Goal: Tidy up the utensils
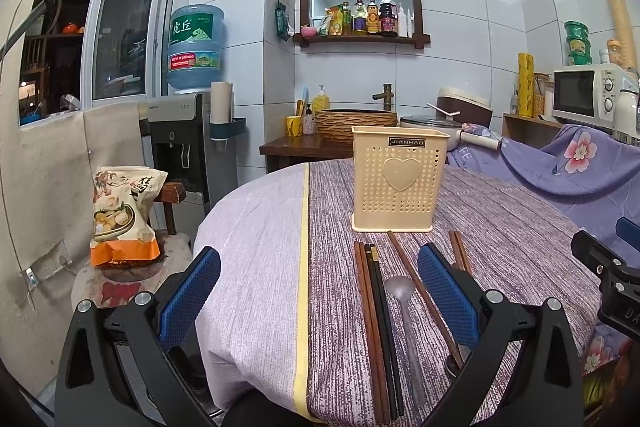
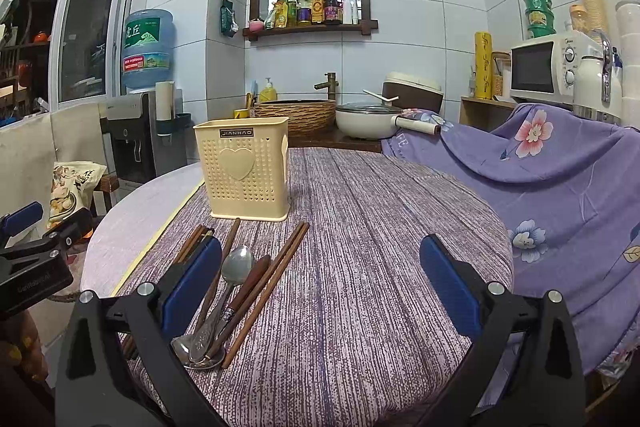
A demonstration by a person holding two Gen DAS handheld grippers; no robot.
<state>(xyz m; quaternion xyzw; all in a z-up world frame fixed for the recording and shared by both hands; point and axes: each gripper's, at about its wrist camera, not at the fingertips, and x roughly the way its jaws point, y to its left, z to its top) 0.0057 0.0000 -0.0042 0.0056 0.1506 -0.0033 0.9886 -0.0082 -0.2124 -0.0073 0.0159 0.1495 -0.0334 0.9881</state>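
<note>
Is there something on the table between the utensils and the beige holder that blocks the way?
Nothing visible does. The chopsticks and spoon lie directly in front of the beige holder, with only bare tablecloth between. Both grippers are open and empty.

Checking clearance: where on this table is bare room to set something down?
Free: the purple cloth right of the chopstick pair, out to the table's right edge, and the pale cloth left of the yellow stripe. Crowded: the strip before the cream holder, where chopsticks and spoons lie.
</note>
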